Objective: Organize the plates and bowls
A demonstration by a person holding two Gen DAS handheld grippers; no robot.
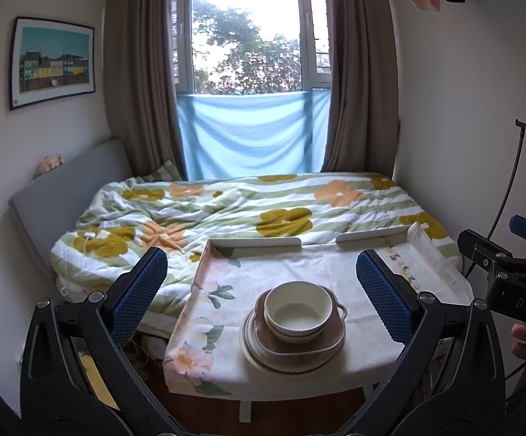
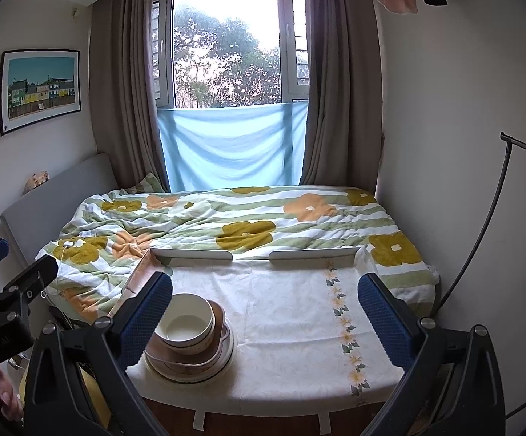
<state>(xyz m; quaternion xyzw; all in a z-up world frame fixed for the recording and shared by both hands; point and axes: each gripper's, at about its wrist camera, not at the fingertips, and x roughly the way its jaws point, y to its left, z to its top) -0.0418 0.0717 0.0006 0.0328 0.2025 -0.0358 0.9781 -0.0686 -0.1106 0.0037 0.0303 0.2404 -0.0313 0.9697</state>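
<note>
Evidently the cream bowl (image 1: 298,311) sat nested atop the brown dish (image 1: 301,341) and plates (image 1: 263,354) on the table (image 1: 299,265). Both the left gripper (image 1: 263,290) and right gripper (image 2: 264,309) hovered before the stack, jaws wide apart, holding nothing. It looked hard, glossy and breakable (probably slippery), so the bowl's rim seemed the best hold.

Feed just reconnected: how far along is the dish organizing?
Done: the cream bowl sits nested in the brown dish atop the plates, one stack on the table. In hand: nothing; the left tool and right tool are open, held back. Left: no loose dishes visible.
</note>
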